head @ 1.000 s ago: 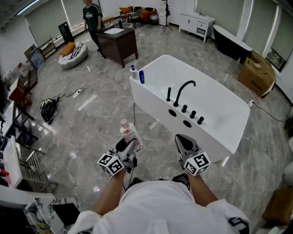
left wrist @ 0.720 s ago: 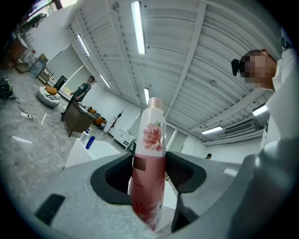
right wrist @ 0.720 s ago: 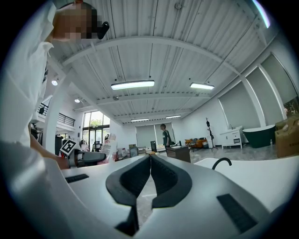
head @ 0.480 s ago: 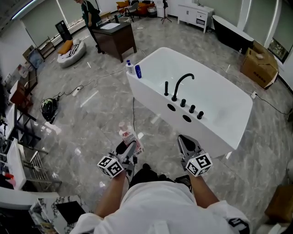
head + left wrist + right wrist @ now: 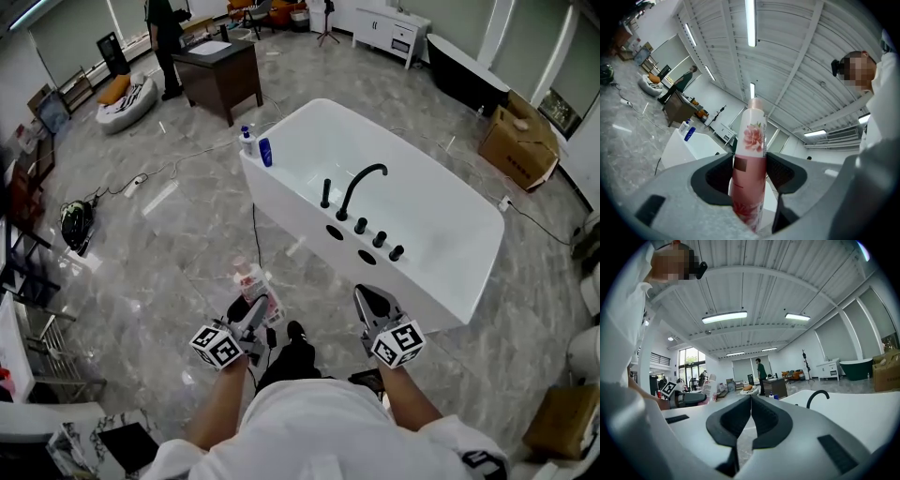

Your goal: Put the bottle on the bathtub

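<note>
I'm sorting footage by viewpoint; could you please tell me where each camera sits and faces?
Head view: on the person's head, looking steeply down at the white bathtub; both forearms, left gripper and right gripper show.
Left gripper view: on the left gripper, looking along jaws shut on the pink bottle; a white sleeve shows right.
Right gripper view: on the right gripper, looking over shut, empty jaws toward the black faucet; white sleeve at left.
Shared: all three show the bathtub.
</note>
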A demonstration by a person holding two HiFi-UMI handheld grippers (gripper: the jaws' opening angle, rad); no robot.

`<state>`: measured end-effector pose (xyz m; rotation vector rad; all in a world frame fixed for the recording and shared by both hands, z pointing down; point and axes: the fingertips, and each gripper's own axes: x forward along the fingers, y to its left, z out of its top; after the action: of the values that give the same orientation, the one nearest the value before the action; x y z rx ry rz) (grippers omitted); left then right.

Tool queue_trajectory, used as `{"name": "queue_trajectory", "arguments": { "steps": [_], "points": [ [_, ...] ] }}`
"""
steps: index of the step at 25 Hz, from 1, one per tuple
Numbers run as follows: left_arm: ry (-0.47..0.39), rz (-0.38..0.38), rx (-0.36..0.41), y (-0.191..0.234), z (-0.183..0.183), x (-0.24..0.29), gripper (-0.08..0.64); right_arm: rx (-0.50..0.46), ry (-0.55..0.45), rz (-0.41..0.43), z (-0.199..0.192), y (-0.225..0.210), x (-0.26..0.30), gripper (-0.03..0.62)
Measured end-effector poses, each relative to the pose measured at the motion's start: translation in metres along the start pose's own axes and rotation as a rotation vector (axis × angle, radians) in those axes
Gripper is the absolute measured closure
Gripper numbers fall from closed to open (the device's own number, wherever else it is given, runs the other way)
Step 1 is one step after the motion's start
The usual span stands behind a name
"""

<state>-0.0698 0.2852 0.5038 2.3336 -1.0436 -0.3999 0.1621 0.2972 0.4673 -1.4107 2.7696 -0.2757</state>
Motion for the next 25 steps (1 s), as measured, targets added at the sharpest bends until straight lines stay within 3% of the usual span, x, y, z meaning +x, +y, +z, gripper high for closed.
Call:
{"name": "queue_trajectory", "arguments": {
  "steps": [15,21,25],
  "points": [
    [-0.025,-0.057,-0.07,0.109,0.074,0.132,0.336,-0.049,0.057,-0.006,0.047,-0.077,0.169,0.578],
    [-0.01,-0.073,-0.098,0.15,0.1,0.165,0.337,-0.108,0.044,-0.062,0.069,-0.105,0.21,0.577],
    [-0.009,-0.086,-0.092,0.17,0.112,0.179,0.336,-0.098,0.046,-0.117,0.072,-0.125,0.218,0.578]
  ]
}}
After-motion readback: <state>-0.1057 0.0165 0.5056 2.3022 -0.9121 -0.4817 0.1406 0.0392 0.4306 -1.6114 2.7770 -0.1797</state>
